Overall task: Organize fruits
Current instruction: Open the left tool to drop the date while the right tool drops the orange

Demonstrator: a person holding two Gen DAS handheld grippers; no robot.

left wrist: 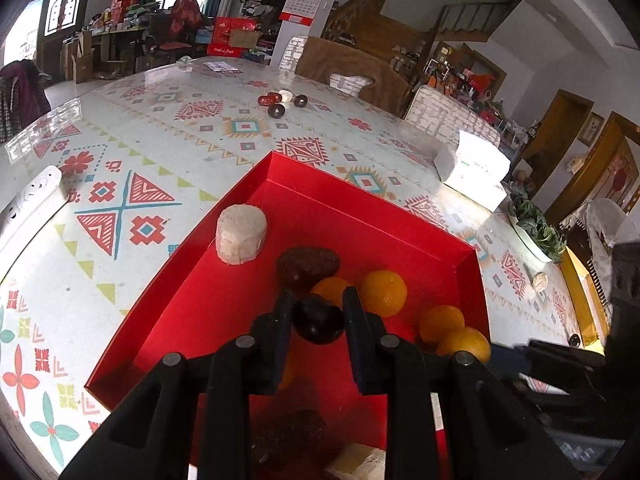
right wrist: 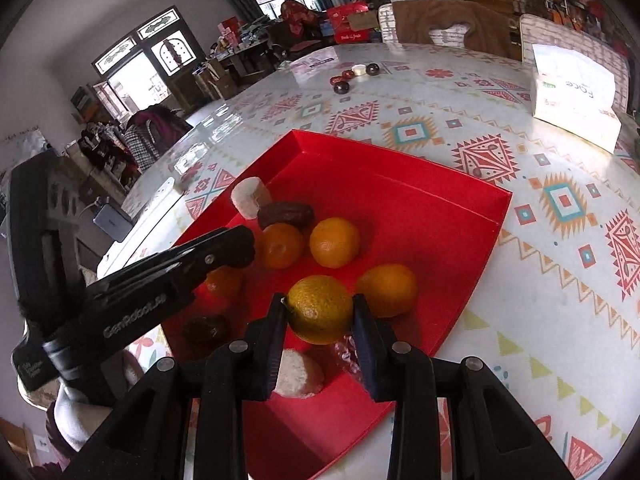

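Left gripper (left wrist: 318, 300): black two-finger tool, jaws drawn in and pinching a small, round, glossy dark plum (left wrist: 319, 319), one pad on each side. It sits over the shallow red cardboard tray (left wrist: 360, 216).

Right gripper (right wrist: 320, 308): black two-finger tool, jaws pinching a round yellow-orange citrus fruit (right wrist: 320, 309), pads pressed to both flanks, over the near part of the same tray.

Tray contents, loose:
- four orange mandarins (right wrist: 335, 242), one partly hidden by the left gripper's arm in the right wrist view;
- a white foam-wrapped cylinder (left wrist: 241, 234) against the left wall;
- a wrinkled dark-brown fruit (left wrist: 307, 268) beside it;
- a second white cylinder (right wrist: 298, 374) and a second brown fruit (right wrist: 206, 330) at the near end, both partly covered by fingers.

Patterned tablecloth (left wrist: 132, 184): a far cluster of small dark and red fruits (left wrist: 282, 102), too small to identify.

A clear crinkled wrapper (right wrist: 347, 354) lies by the right finger; its contents are not discernible.
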